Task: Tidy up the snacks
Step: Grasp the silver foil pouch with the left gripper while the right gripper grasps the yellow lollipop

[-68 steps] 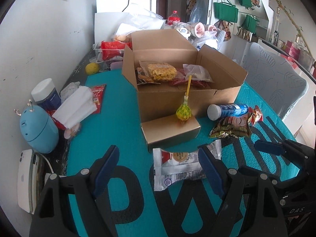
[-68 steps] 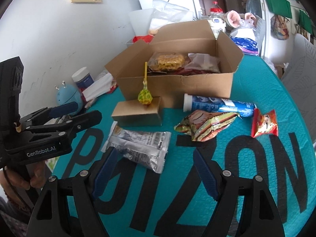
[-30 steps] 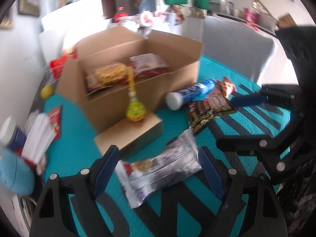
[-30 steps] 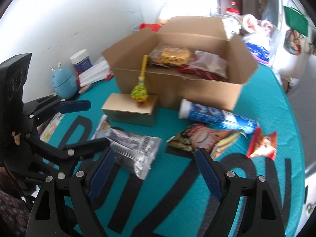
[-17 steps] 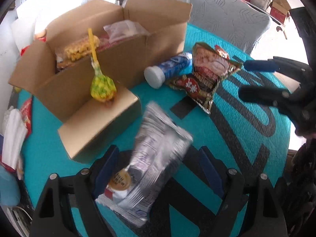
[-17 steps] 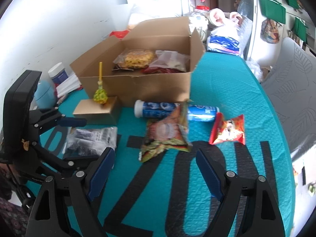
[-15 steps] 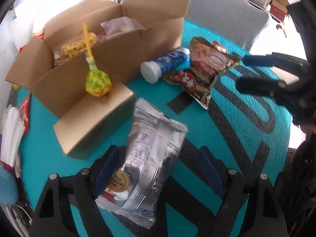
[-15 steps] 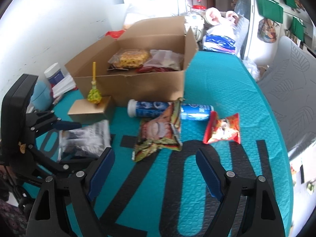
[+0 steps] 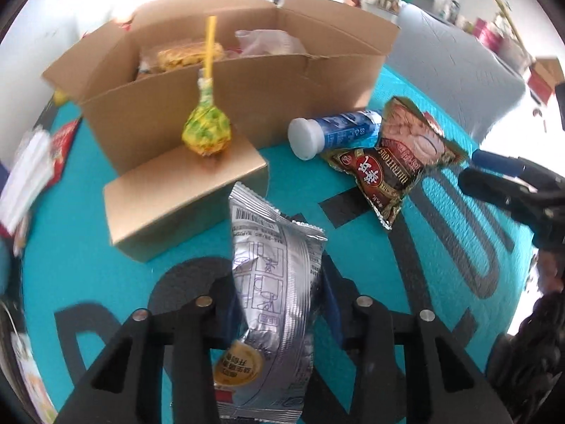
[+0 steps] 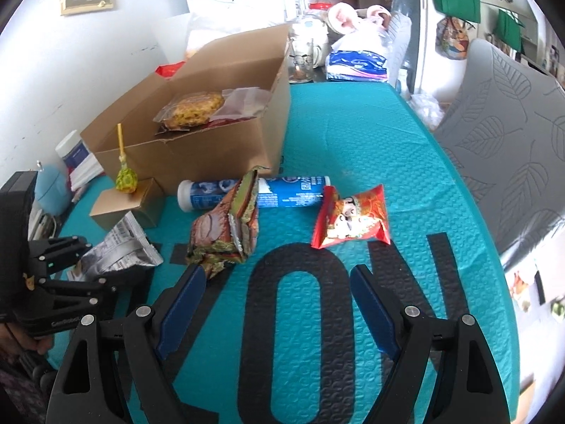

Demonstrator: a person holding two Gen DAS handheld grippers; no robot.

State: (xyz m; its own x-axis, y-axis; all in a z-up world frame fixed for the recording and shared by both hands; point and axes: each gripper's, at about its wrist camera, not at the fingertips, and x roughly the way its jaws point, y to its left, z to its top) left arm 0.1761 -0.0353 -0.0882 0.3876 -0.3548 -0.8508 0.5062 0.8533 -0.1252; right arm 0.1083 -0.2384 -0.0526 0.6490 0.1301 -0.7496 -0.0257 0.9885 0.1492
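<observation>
We have part of the job done: the open cardboard box (image 9: 226, 81), well ahead of our left claw (image 9: 279, 304), already holds a bag of yellow crisps (image 10: 192, 109) and a clear packet beside it. Still outside it are the lollipop (image 9: 206, 130) standing on the small gold box (image 9: 183, 194), the blue tube (image 10: 254, 192), the brown foil pouch (image 10: 226, 228) and the red packet (image 10: 351, 217).

Our left claw is clamped narrow on the silver foil packet (image 9: 275, 282), which sits between its fingers with its long axis running forward along them, barcode end pointing toward the boxes.

Our right claw (image 10: 279, 307) stands wide and holds nothing; the brown pouch lies just ahead of its left finger, the red packet farther ahead, toward its right finger.
</observation>
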